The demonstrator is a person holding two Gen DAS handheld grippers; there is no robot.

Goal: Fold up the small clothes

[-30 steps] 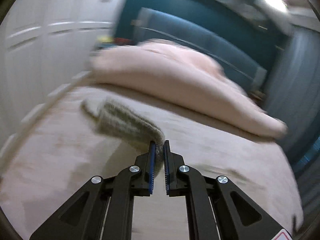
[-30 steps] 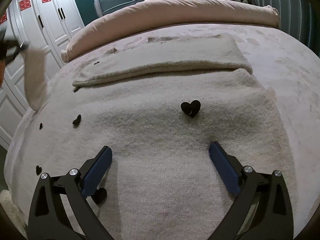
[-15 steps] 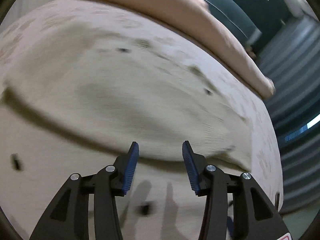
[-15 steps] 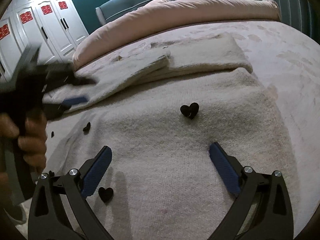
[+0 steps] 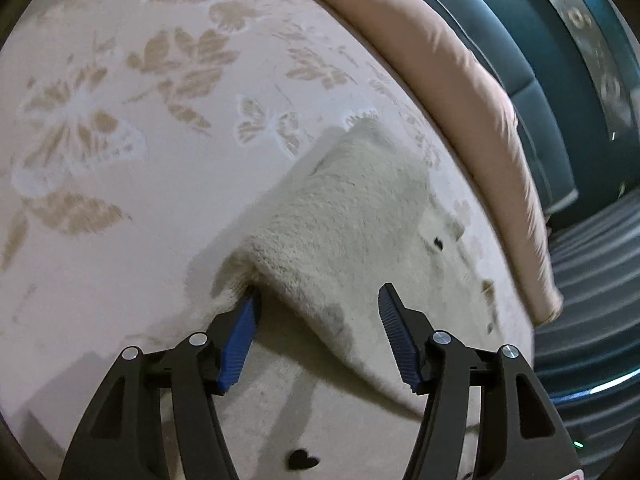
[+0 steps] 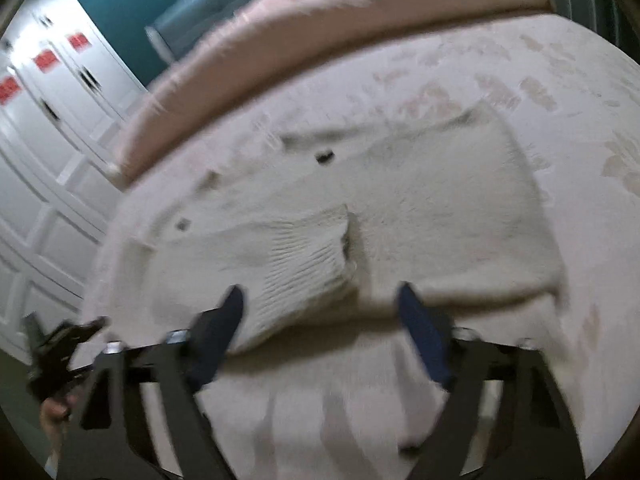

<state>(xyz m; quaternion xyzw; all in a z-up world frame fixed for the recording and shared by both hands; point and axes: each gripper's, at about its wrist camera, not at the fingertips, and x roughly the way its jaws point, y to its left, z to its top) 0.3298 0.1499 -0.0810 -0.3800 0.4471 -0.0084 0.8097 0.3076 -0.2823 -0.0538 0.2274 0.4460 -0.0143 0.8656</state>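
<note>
The cream sweater [image 5: 352, 216] lies folded on the bed [image 5: 120, 160], below the pink duvet [image 5: 452, 80]; left tool [image 5: 318, 300] just opening, right tool [image 6: 320, 300] just closing, both part-open, gripping nothing.

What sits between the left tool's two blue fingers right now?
In the left wrist view, the folded sleeve of the cream sweater runs between the left tool's open fingers; its fuzzy edge brushes one finger, unclamped.

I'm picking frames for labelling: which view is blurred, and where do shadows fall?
Right wrist view: motion-blurred all over, sweater and right gripper smeared. Left wrist view: mostly sharp; left gripper casts shadows on the sweater near the jaws; fisheye bends the bed.
</note>
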